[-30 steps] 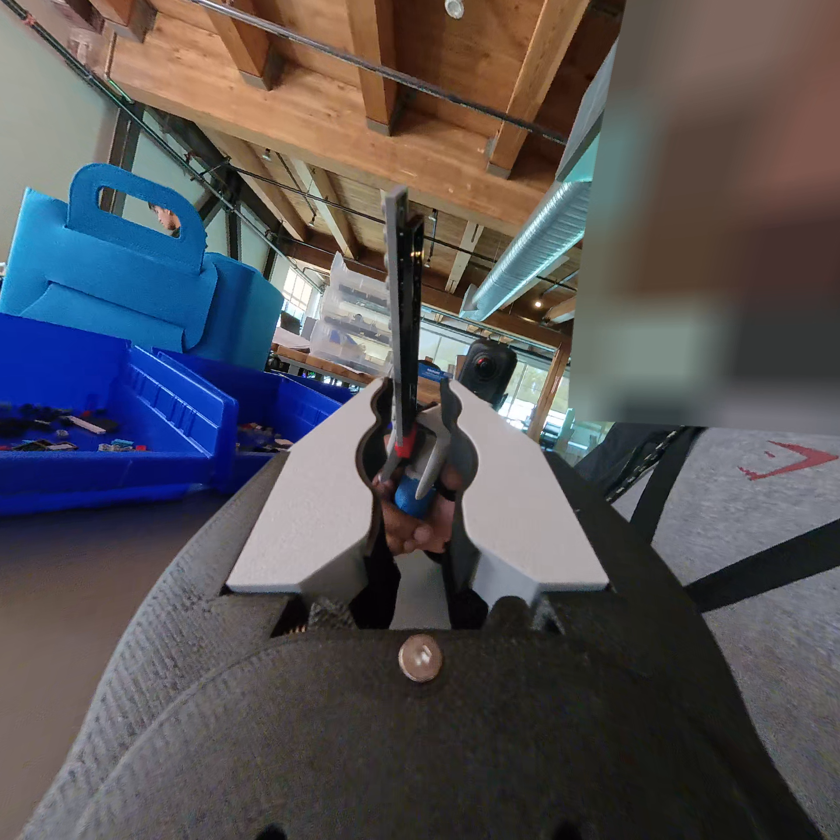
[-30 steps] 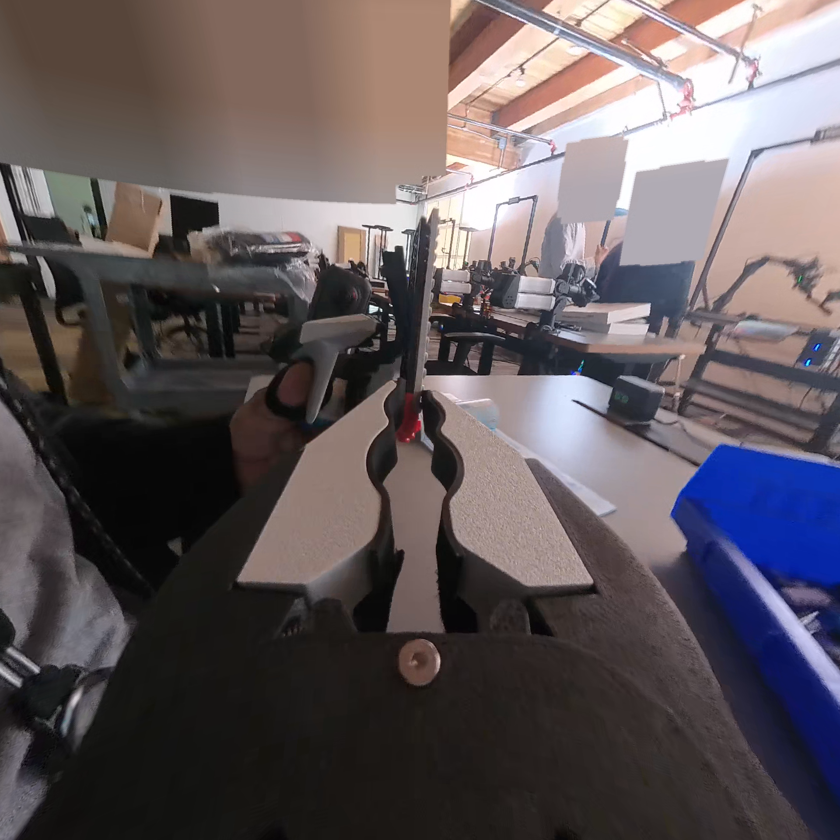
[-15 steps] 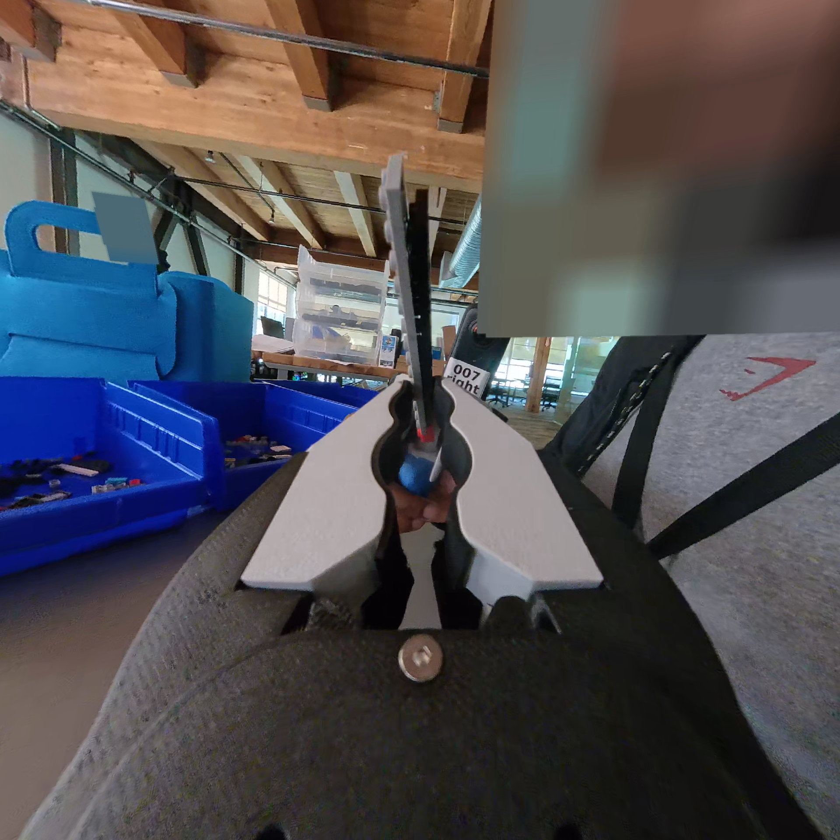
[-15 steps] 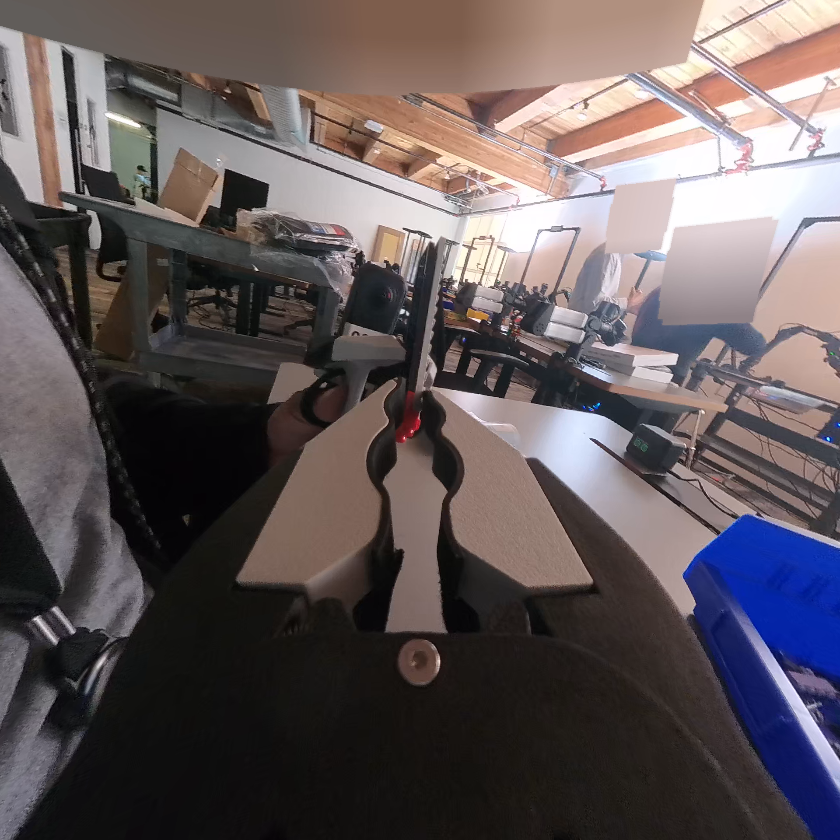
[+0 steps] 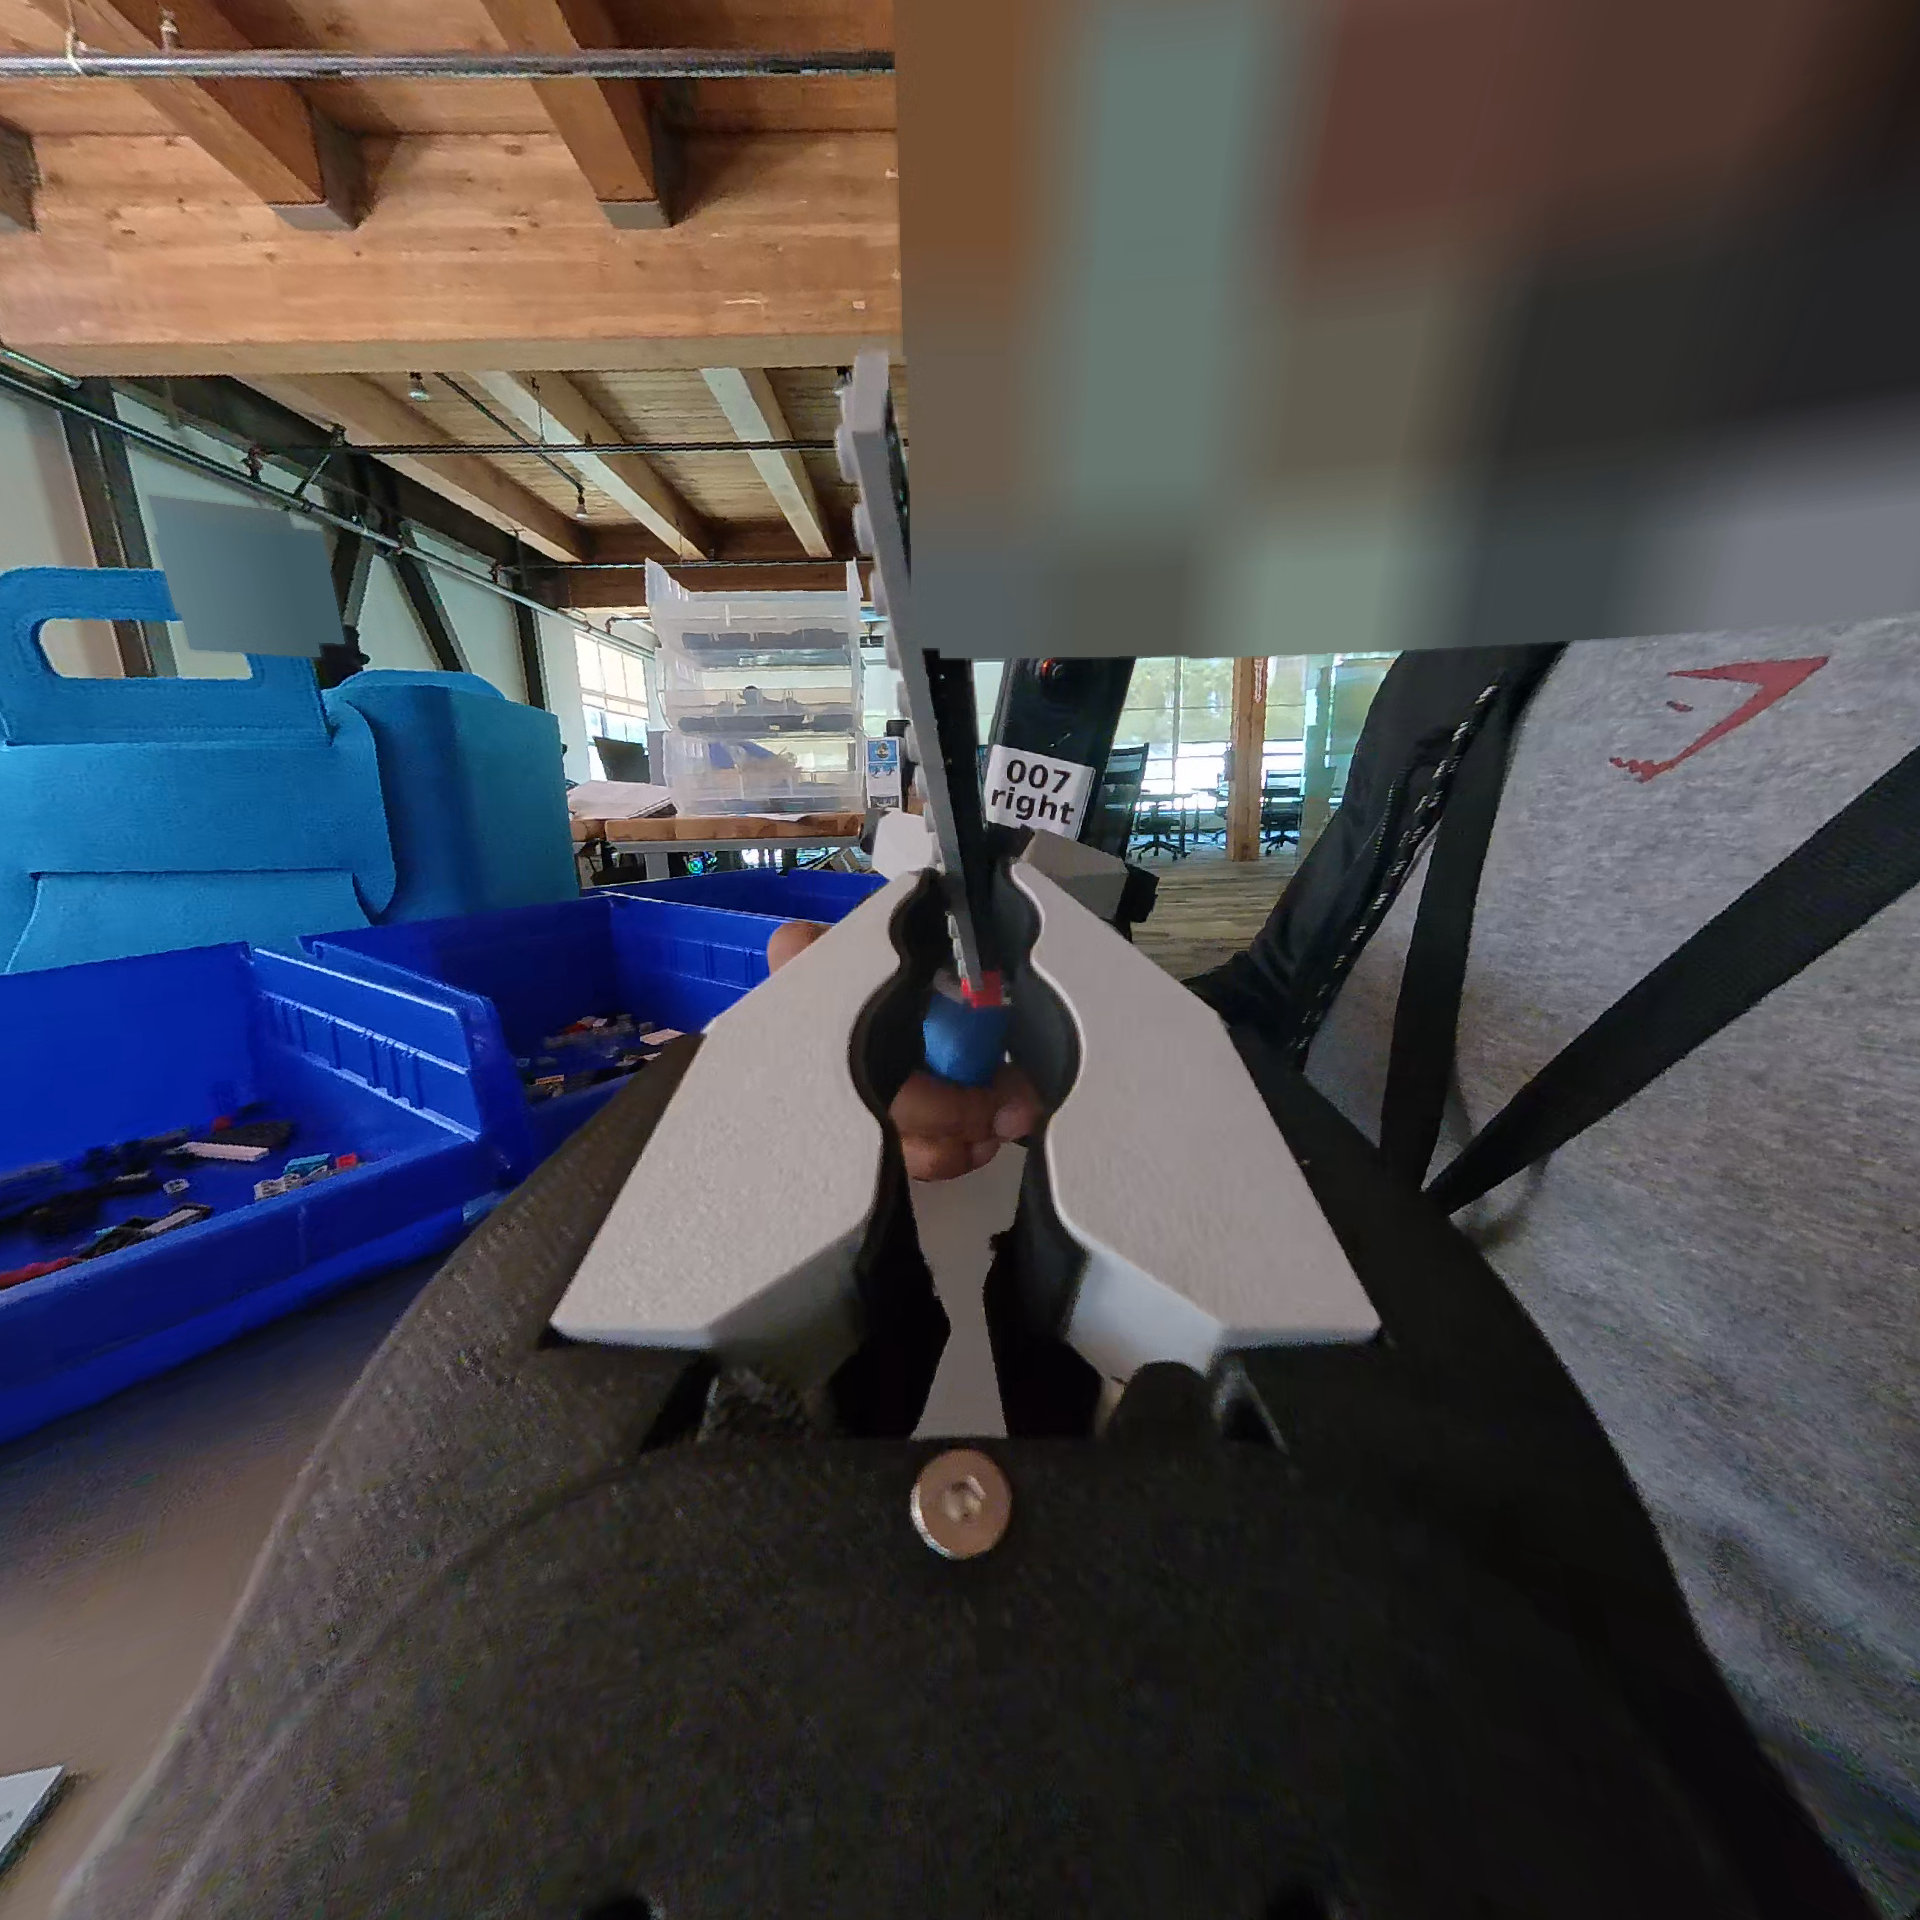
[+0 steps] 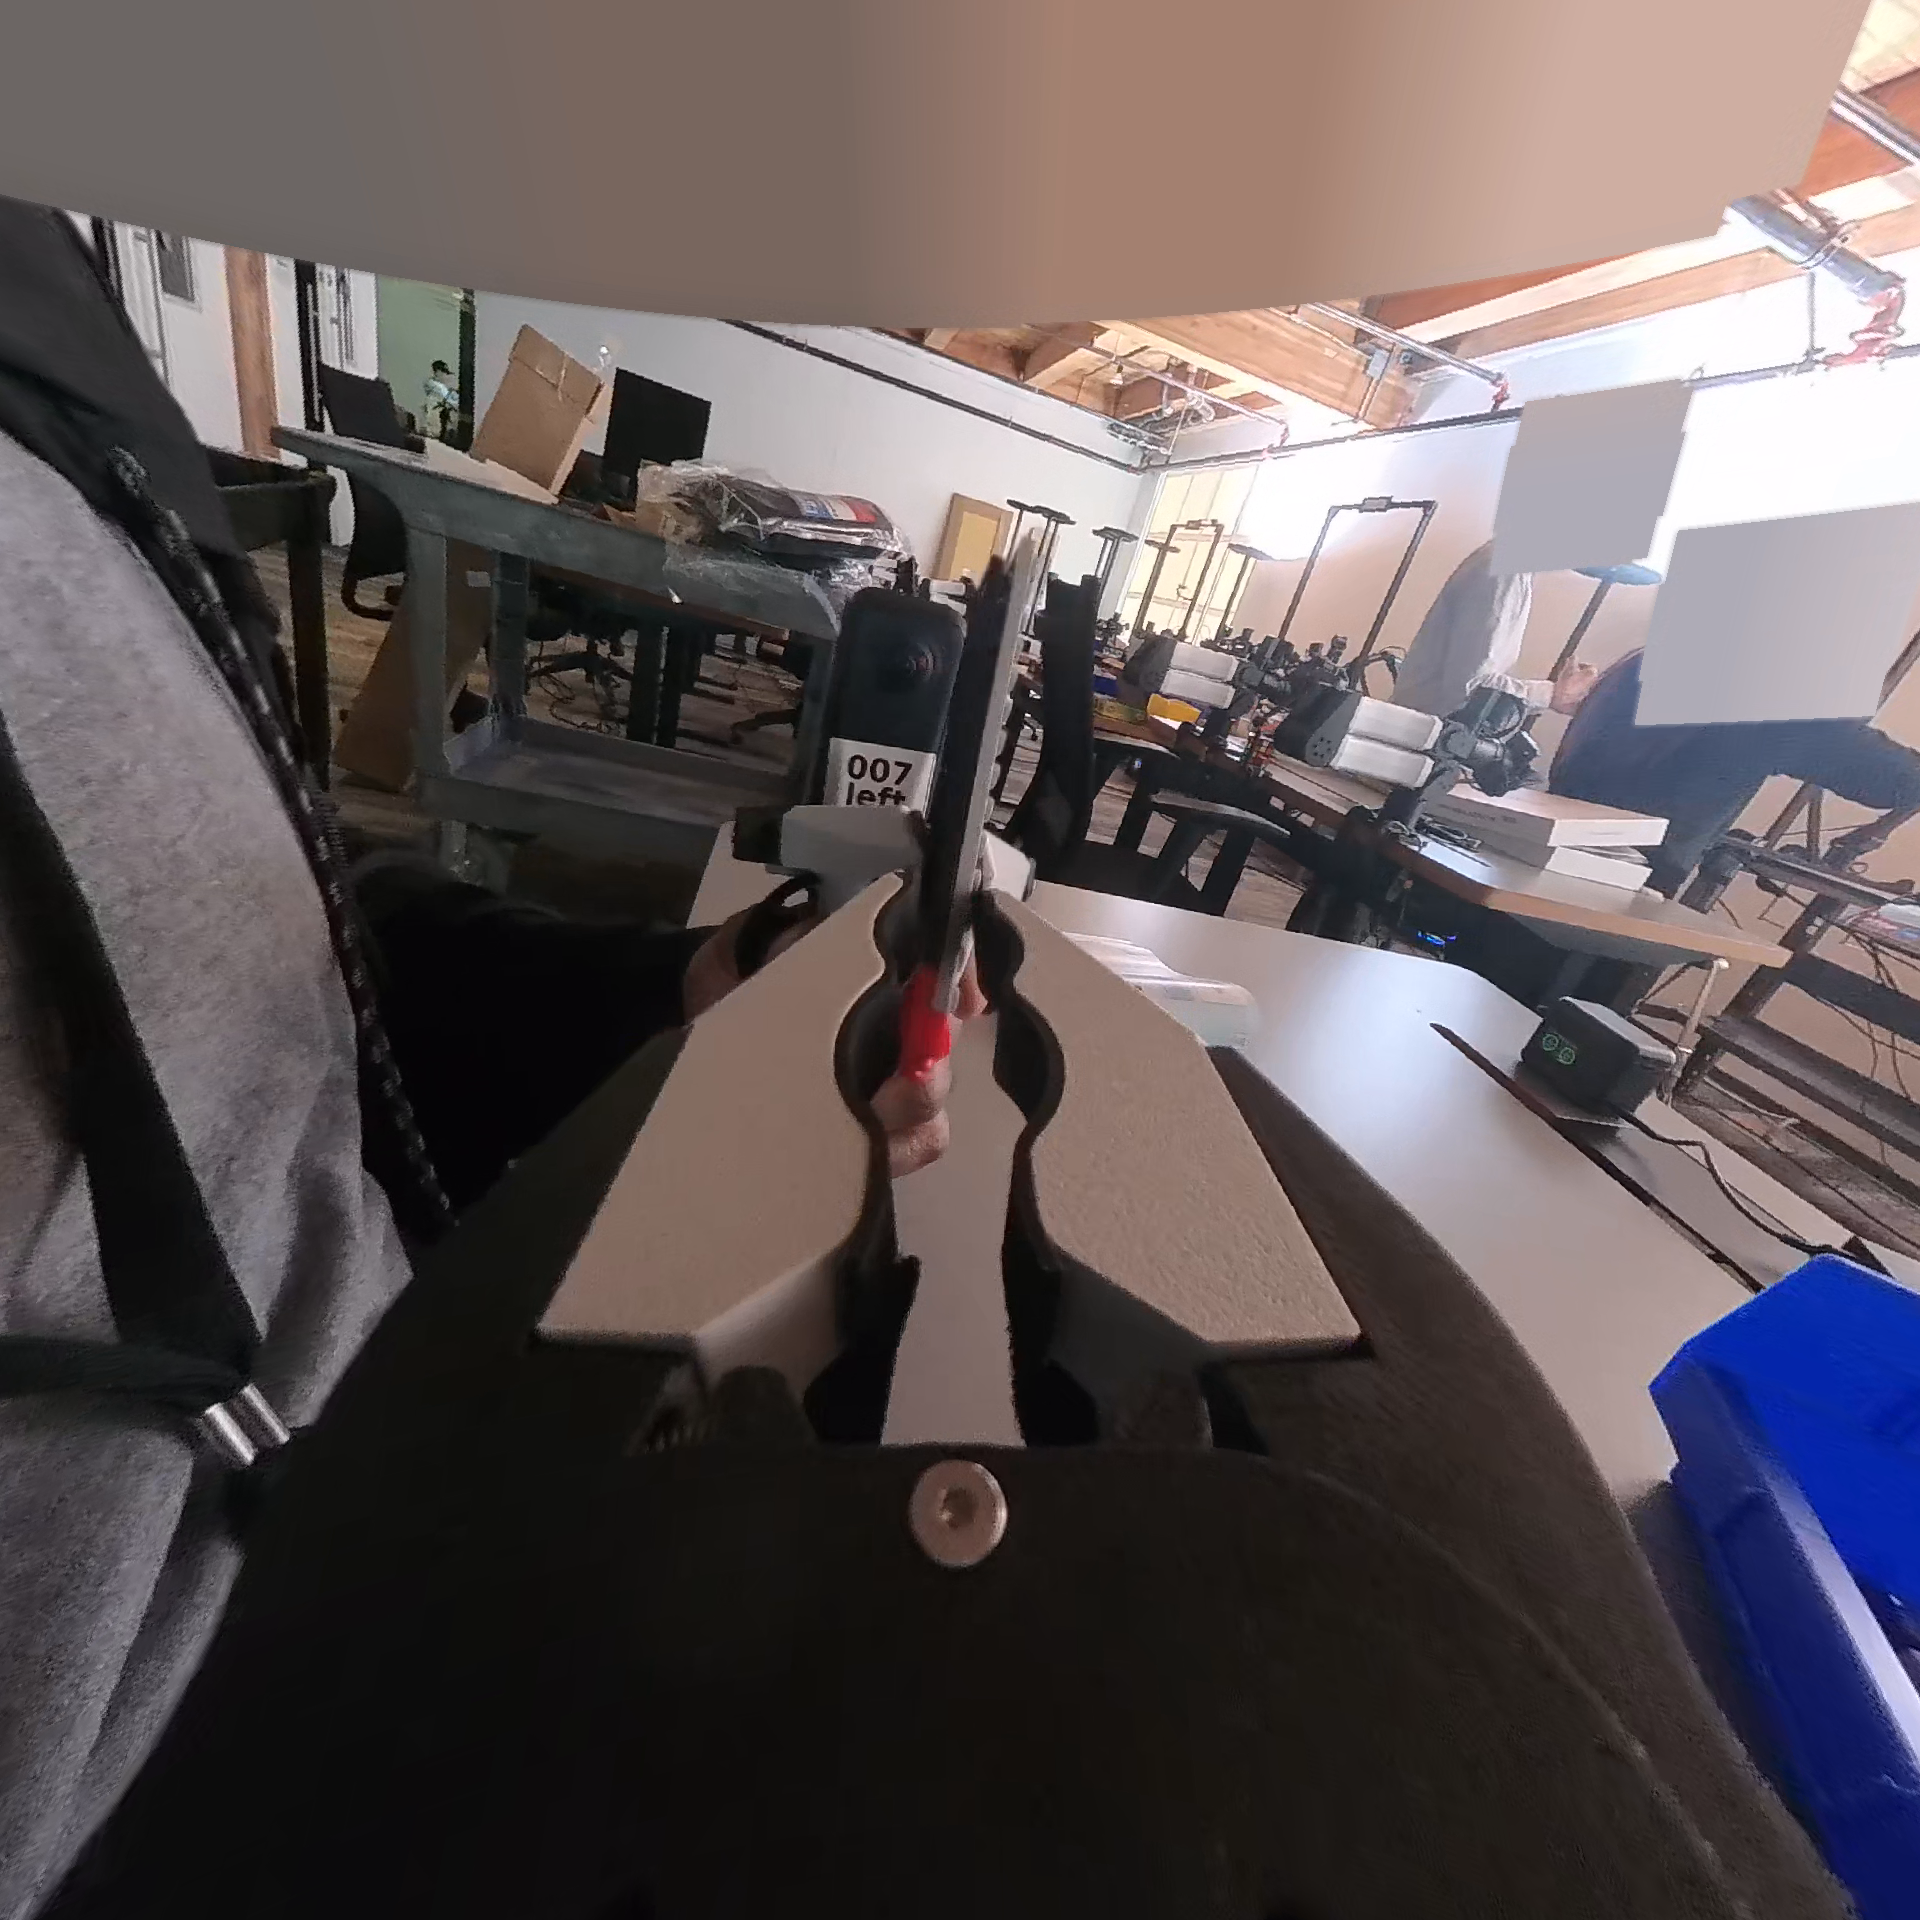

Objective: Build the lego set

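Note:
A long thin lego assembly (image 5: 940,769) of grey and black plates stands on edge, with a red piece (image 5: 979,992) at its lower end. My left gripper (image 5: 966,904) is shut on it near that end. The same assembly (image 6: 982,707) and red piece (image 6: 923,1023) show in the right wrist view, where my right gripper (image 6: 948,904) is shut on it from the opposite side. The two grippers face each other in the air, close to the person's chest. The top of the assembly is hidden behind a blurred patch.
Two blue bins (image 5: 312,1049) (image 5: 644,956) with loose lego pieces stand to the left, with a blue foam case (image 5: 208,790) behind. The grey table (image 6: 1351,1039) carries a small black device (image 6: 1584,1049) and another blue bin (image 6: 1808,1455). A grey sweater with black straps (image 5: 1662,1039) is close by. My two grippers' fingertips are within a few centimetres of each other.
Both grippers have swung together with the assembly still held. The bins have shifted right in the left view, and the torso fills more of the right view. More of the red piece shows.

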Available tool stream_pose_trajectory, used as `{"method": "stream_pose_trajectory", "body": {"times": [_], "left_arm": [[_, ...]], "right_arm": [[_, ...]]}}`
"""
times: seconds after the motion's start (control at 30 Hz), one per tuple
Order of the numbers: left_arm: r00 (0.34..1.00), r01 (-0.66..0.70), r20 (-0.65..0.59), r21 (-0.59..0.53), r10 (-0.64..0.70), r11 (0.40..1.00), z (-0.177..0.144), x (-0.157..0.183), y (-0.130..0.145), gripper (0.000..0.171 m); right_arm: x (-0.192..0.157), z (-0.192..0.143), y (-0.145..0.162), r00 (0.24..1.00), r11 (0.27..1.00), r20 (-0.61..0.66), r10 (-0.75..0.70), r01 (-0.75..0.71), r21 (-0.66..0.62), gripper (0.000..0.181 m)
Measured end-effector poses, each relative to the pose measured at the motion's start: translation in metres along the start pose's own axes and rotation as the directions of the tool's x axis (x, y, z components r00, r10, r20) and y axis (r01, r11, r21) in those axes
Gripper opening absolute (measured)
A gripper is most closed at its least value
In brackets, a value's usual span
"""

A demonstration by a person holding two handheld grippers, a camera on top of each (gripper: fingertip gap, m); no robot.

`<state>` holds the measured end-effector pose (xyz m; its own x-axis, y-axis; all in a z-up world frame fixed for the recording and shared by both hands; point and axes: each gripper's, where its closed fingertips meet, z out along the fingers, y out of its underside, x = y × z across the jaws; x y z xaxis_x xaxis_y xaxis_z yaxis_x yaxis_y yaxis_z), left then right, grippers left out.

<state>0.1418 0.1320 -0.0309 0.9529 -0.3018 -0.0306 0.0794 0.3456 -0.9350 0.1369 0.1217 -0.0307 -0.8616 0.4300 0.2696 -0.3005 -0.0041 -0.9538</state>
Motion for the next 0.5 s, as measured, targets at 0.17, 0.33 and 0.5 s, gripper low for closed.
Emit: {"method": "stream_pose_trajectory", "body": {"times": [0.17,0.33,0.5], "left_arm": [[1.000,-0.002,-0.001,-0.001,0.002,1.000,0.001,0.001,0.001,0.008],[1.000,0.004,-0.002,-0.027,-0.004,1.000,0.001,0.001,0.003,0.008],[0.995,0.053,0.087,-0.035,-0.050,0.998,0.005,-0.012,0.004,0.009]], "right_arm": [[0.000,-0.002,0.001,1.000,1.000,-0.003,-0.025,0.025,-0.002,0.010],[-0.001,-0.004,0.003,0.999,0.999,-0.009,-0.050,0.050,-0.010,0.010],[0.014,-0.007,0.006,0.997,0.999,-0.063,0.040,-0.040,0.008,0.010]]}}
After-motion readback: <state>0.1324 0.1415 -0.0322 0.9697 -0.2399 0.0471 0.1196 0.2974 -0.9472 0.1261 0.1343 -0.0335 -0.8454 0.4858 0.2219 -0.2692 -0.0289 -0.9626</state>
